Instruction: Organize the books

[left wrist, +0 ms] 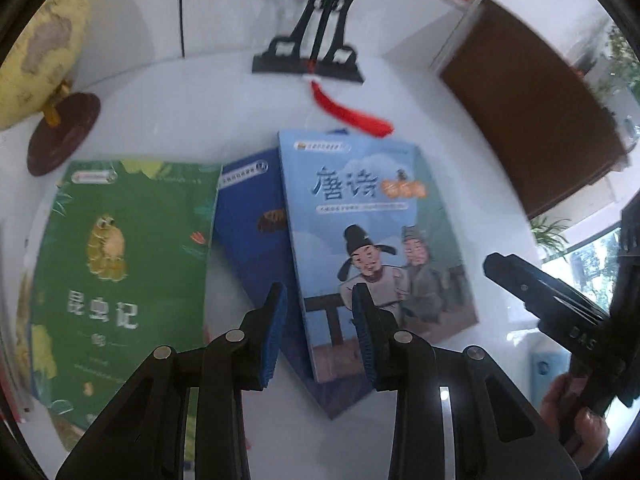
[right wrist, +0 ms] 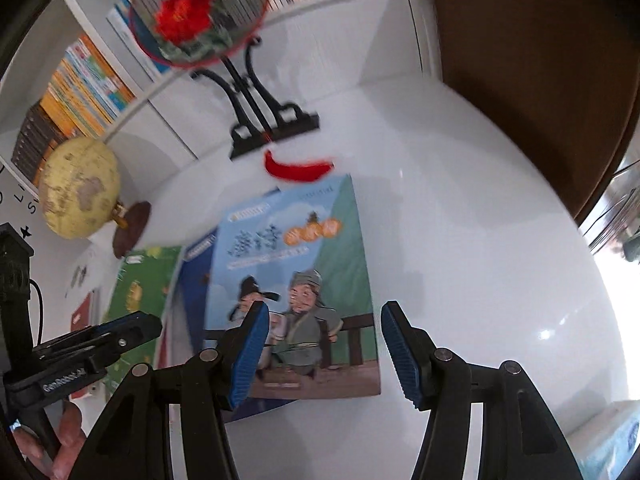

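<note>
Three books lie flat on the white table. A light blue book (left wrist: 360, 216) with two cartoon men lies on top of a dark blue book (left wrist: 252, 232). A green book (left wrist: 124, 272) with a frog lies to their left. My left gripper (left wrist: 318, 328) is open and empty, just above the near edges of the two blue books. My right gripper (right wrist: 320, 344) is open and empty over the near right part of the light blue book (right wrist: 296, 260). The right gripper also shows at the right edge of the left wrist view (left wrist: 552, 300).
A yellow globe (left wrist: 44, 52) on a brown base stands at the back left. A black stand (left wrist: 308, 60) with a red tassel (left wrist: 352, 112) holds a round fan (right wrist: 200, 12) behind the books. A brown panel (left wrist: 532, 108) is at the right. Bookshelves (right wrist: 88, 80) line the back wall.
</note>
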Motion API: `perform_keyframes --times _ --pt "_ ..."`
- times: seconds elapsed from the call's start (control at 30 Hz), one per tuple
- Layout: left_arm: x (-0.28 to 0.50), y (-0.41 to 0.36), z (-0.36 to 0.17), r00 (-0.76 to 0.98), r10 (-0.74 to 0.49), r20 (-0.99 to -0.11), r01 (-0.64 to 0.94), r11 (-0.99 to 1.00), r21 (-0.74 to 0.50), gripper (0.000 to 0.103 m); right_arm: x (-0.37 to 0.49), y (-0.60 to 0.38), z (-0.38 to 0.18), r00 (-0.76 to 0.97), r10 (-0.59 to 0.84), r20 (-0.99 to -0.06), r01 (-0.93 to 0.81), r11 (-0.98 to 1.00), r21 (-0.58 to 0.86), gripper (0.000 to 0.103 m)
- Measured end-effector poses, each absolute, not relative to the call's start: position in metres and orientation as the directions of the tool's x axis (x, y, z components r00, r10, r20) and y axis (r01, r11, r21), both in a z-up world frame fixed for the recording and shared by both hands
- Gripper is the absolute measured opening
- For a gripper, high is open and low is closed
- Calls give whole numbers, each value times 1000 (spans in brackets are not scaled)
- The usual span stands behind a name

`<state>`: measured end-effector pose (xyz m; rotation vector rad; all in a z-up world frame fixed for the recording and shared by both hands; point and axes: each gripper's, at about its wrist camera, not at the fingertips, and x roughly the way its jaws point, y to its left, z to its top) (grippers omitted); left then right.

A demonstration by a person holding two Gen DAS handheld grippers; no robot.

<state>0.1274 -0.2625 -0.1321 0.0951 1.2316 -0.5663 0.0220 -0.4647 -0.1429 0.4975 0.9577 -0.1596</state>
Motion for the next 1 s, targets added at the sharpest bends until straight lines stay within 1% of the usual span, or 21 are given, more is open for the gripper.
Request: perform_keyframes --times 0.1,0.3,0.53,0.87,1.0 --pt "132 -264 -143 207 -359 -910 439 866 -242 31 30 -471 -160 558 92 -825 348 876 334 57" --pt "136 -266 -157 204 -375 -904 415 870 -267 31 35 -481 -175 565 100 -819 342 875 343 57" --pt "135 -270 -166 192 -385 -903 419 864 -279 31 41 -478 -183 568 106 -816 316 888 335 49" --pt "137 -266 -169 178 -413 -893 415 855 -312 31 48 -478 -198 549 107 -829 322 888 328 49" --pt "136 -265 -169 179 -425 -888 422 848 -321 31 50 -476 -202 551 133 -824 314 882 352 49"
